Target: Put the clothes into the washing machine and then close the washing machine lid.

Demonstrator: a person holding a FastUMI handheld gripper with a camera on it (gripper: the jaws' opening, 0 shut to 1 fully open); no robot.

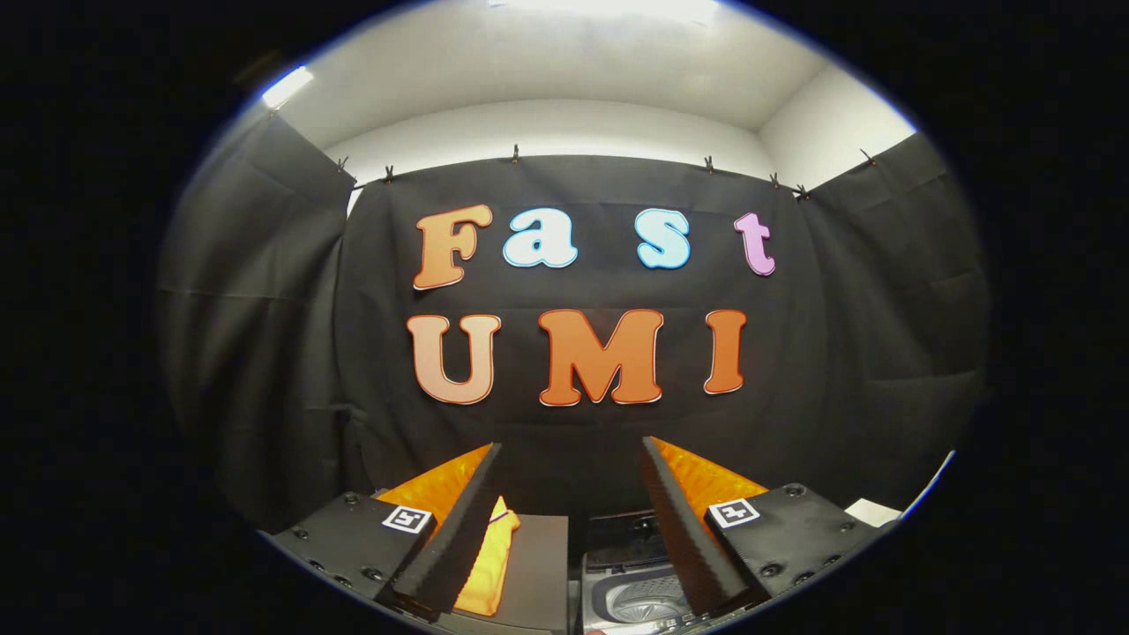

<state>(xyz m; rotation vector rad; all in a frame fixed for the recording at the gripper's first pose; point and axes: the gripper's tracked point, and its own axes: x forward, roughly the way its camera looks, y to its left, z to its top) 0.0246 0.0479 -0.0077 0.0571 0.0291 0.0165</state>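
gripper (569,529) poised above the laundry, fingers spread and empty.
the orange garment (489,564) lay on a dark platform (538,564) by the left finger, beside the open washing machine (639,595); a good grasp probably meant dropping low and pinching a thick fold.

Black cloth wall (265,353) clipped below a white ceiling (564,62); perhaps paper (871,511) beside it.

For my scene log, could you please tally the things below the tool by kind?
Clothes: 1, a yellow garment lying on a dark surface beside the washer.
Washing machines: 1, the washing machine, seen between the fingers with its drum in sight.
Tools: 1, the tool, fingers spread apart, holding nothing.
Total: 3
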